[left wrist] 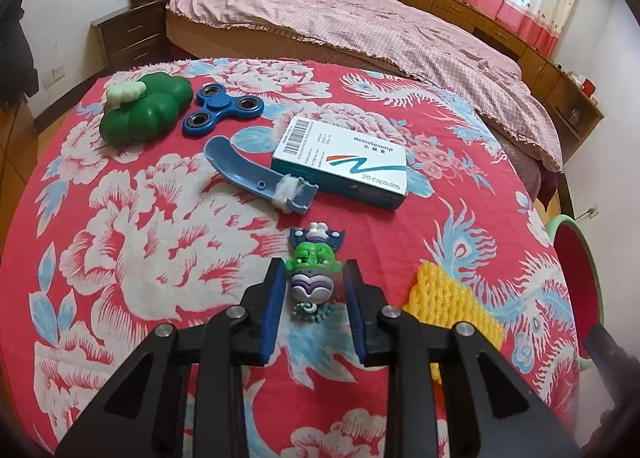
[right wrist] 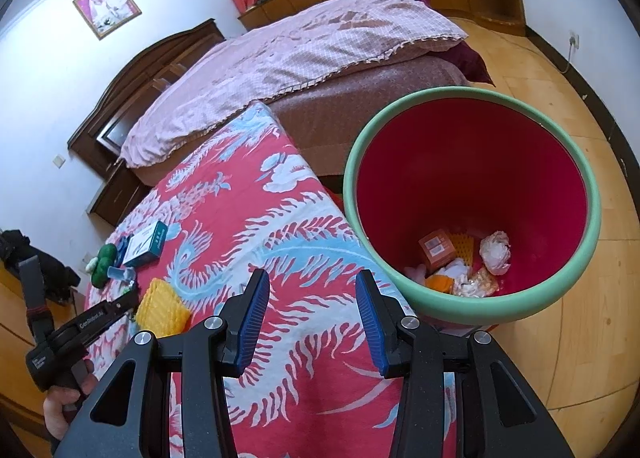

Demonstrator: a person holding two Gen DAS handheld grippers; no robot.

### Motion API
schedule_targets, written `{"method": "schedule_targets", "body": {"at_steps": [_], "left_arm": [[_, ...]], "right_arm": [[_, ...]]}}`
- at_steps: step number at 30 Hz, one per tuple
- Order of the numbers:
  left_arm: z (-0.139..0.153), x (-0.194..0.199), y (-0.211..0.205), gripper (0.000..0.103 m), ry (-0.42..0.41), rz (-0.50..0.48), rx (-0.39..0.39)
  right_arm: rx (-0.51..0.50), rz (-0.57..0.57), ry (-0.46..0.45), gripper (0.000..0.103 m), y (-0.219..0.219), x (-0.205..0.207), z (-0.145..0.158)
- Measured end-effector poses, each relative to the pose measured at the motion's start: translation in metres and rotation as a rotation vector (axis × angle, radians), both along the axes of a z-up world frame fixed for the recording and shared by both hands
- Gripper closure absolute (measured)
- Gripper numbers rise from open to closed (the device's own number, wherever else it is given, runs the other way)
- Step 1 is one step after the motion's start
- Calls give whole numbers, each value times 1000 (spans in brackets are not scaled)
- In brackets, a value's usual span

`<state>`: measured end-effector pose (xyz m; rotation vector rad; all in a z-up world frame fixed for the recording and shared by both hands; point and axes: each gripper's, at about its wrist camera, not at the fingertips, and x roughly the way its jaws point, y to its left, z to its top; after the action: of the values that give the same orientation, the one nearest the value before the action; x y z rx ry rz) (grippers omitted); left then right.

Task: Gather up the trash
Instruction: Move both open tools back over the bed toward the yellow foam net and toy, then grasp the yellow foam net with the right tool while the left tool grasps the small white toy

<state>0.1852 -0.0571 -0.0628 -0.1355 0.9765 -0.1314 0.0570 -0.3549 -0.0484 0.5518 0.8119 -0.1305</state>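
Note:
My left gripper [left wrist: 314, 270] is open over the red flowered tablecloth [left wrist: 140, 258]. A small green and purple toy figure [left wrist: 315, 270] lies between its blue pads without being clamped. A yellow foam net [left wrist: 452, 298] lies just right of it; it also shows in the right wrist view [right wrist: 162, 308]. A white and teal capsule box [left wrist: 344, 166] and a blue plastic piece with white fluff [left wrist: 260, 178] lie farther ahead. My right gripper [right wrist: 312, 290] is open and empty above the table edge, beside the red bin with a green rim [right wrist: 472, 202], which holds several scraps.
A green rounded toy [left wrist: 144, 110] and a blue fidget spinner [left wrist: 222, 108] sit at the far left of the table. A bed [left wrist: 340, 18] stands behind the table. The bin [left wrist: 576, 262] stands on the wooden floor [right wrist: 560, 70] at the table's right.

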Motion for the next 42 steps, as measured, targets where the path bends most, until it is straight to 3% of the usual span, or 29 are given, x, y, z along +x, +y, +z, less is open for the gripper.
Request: {"method": "schedule_targets", "body": {"at_steps": [18, 42], "left_arm": [[16, -40, 22, 74, -43, 9, -15], [13, -54, 55, 74, -40, 57, -50]], "right_arm": [[-25, 111, -5, 57, 40, 12, 7], [-96, 314, 38, 57, 132, 50, -4]]}}
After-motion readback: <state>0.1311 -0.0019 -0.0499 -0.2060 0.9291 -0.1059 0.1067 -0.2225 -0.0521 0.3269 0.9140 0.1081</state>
